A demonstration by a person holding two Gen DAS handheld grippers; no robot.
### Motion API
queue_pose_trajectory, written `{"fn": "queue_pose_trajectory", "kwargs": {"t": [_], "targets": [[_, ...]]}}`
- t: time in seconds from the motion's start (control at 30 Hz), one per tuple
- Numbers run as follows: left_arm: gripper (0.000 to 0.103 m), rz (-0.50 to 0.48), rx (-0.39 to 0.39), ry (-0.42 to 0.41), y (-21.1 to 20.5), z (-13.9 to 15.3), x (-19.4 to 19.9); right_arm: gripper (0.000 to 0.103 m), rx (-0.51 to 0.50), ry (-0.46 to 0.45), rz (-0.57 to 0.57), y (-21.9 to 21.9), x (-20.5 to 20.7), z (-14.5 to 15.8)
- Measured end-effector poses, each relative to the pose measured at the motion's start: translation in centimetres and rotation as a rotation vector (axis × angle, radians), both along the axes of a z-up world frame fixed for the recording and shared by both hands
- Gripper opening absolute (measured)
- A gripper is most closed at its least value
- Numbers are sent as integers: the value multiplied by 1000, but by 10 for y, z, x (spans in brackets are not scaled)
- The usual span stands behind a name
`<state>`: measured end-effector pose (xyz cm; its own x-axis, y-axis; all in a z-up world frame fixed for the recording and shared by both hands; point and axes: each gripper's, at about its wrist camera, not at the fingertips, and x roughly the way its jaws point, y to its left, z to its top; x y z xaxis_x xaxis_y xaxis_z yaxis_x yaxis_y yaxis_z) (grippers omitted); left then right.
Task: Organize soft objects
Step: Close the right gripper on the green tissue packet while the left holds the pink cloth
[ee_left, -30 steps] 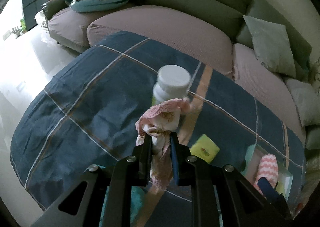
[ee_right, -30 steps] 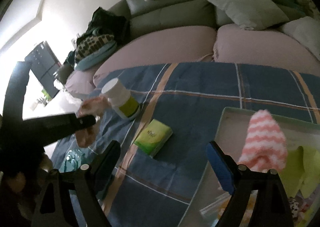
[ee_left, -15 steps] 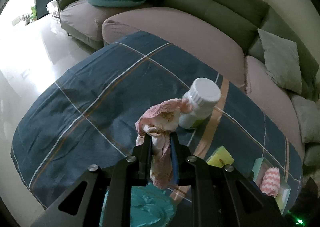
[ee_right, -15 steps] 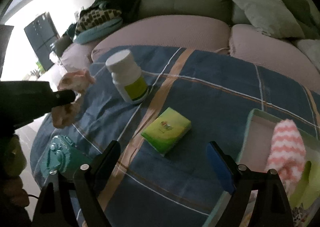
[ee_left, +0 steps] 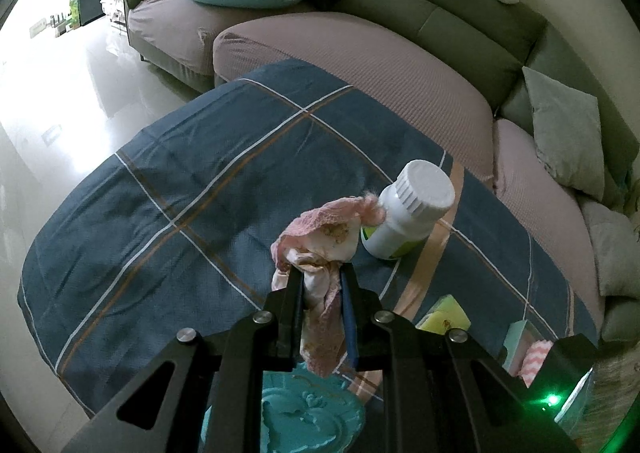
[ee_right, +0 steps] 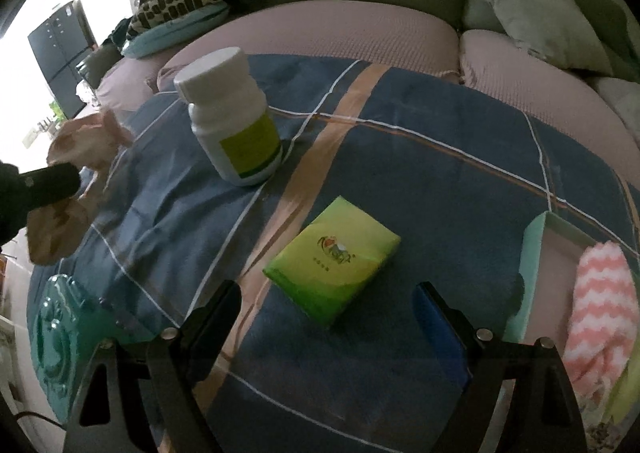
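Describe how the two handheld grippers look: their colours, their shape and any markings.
The left gripper and right gripper are matte black angular frames with triangular cut-outs and silver screws. Each has one black finger and one blue pad. A green light glows on a black housing beside the left.

Left gripper [ee_left: 320, 277] angled down, fingers pinched nearly together; right gripper [ee_right: 326, 303] angled down, fingers spread wide.
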<state>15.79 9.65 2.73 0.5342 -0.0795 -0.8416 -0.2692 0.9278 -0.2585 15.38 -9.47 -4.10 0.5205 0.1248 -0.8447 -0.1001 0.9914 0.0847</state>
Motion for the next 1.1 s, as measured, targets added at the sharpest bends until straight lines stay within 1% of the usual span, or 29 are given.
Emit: {"fn": "queue_pose_trajectory", "kwargs": {"t": [0.27, 0.53, 0.6, 0.63, 0.67, 0.97, 1.1], "targets": [[18, 3, 2, 6, 1, -2, 1, 89, 24, 10, -36, -1, 13, -6], [18, 2, 8, 6, 0, -2, 1, 87, 38, 7, -56, -3, 16, -8], [18, 1, 13, 6, -1, -2, 1, 82, 44, 16, -57, -3, 17, -11], [18, 2, 14, 5, -1, -2, 0, 72, 44, 24, -55, -3, 18, -13], [18, 2, 15, 5, -1, -2, 0, 67, 46, 31, -53, -2, 18, -15], [18, -1, 22, -2, -3, 1, -1, 65, 45, 23, -46, -1, 14, -11], [18, -5, 25, -19, -4, 6, -4, 64, 59, 4, -49, -4, 8, -2]]}}
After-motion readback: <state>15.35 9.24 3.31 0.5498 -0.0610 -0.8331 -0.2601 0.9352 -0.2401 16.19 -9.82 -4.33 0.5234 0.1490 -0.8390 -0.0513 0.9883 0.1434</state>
